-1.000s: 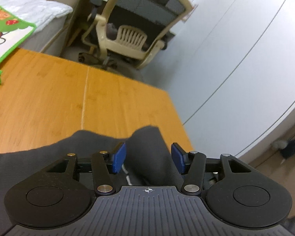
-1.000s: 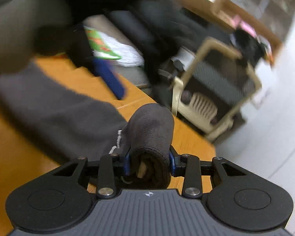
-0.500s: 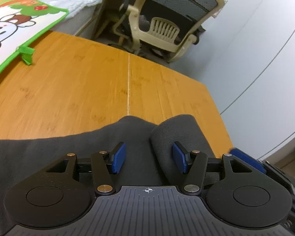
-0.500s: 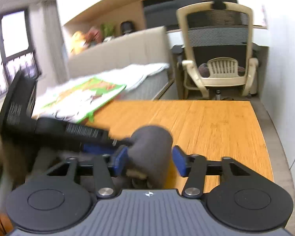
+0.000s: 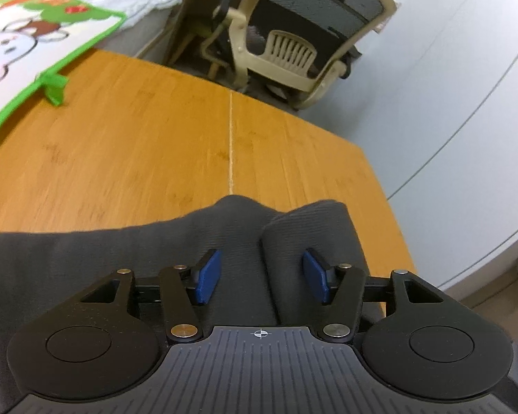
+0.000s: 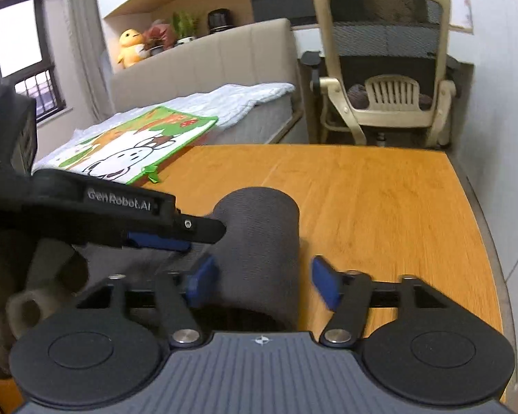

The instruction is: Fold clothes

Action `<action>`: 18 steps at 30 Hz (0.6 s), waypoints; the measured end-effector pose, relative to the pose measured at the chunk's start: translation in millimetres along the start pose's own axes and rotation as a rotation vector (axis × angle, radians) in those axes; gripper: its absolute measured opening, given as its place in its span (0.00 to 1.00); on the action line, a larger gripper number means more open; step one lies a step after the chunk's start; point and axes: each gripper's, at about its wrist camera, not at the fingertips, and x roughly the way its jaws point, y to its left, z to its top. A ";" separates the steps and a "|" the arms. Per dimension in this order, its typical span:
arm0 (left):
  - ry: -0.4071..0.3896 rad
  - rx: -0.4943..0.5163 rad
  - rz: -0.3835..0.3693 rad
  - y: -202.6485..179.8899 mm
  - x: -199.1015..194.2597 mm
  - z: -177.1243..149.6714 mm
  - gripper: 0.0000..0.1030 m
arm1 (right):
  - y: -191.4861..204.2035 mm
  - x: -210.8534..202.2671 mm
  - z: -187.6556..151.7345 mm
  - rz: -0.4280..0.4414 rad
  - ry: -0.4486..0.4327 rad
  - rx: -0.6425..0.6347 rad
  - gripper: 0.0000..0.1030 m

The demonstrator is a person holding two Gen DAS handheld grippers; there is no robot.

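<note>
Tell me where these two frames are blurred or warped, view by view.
Left wrist view: fisheye bends the wall seam into an arc; the cartoon bag and near table are smeared by motion, while the left tool and dark garment stay sharp. Right wrist view: the chair bows outward; the table under the right tool is streaked; the lower left corner is a blur.

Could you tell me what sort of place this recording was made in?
Most likely a bedroom at home: a bed with an upholstered headboard, a plush toy on the shelf behind it, and an office chair beyond the wooden table.
</note>
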 end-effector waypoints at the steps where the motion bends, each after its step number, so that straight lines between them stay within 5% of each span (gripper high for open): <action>1: 0.000 -0.001 -0.001 1.0 -0.6 0.3 0.57 | -0.5 0.0 0.3 0.000 0.002 0.004 0.70; 3: -0.002 0.004 0.004 1.1 -3.0 -0.2 0.57 | -5.6 3.2 1.0 0.034 0.016 0.060 0.68; 6: -0.021 -0.030 -0.008 5.2 -14.6 1.9 0.52 | 3.9 2.3 2.7 0.055 0.010 0.038 0.51; 12: -0.122 0.000 -0.048 -2.7 -46.9 6.4 0.60 | 98.0 -6.4 -23.7 -0.137 -0.095 -0.603 0.48; 15: -0.105 0.042 0.011 -4.9 -41.3 1.9 0.63 | 120.0 -7.5 -31.0 -0.144 -0.112 -0.715 0.49; 18: -0.085 0.003 0.005 10.7 -35.3 -2.7 0.68 | 113.6 -12.7 -21.0 -0.080 -0.102 -0.629 0.55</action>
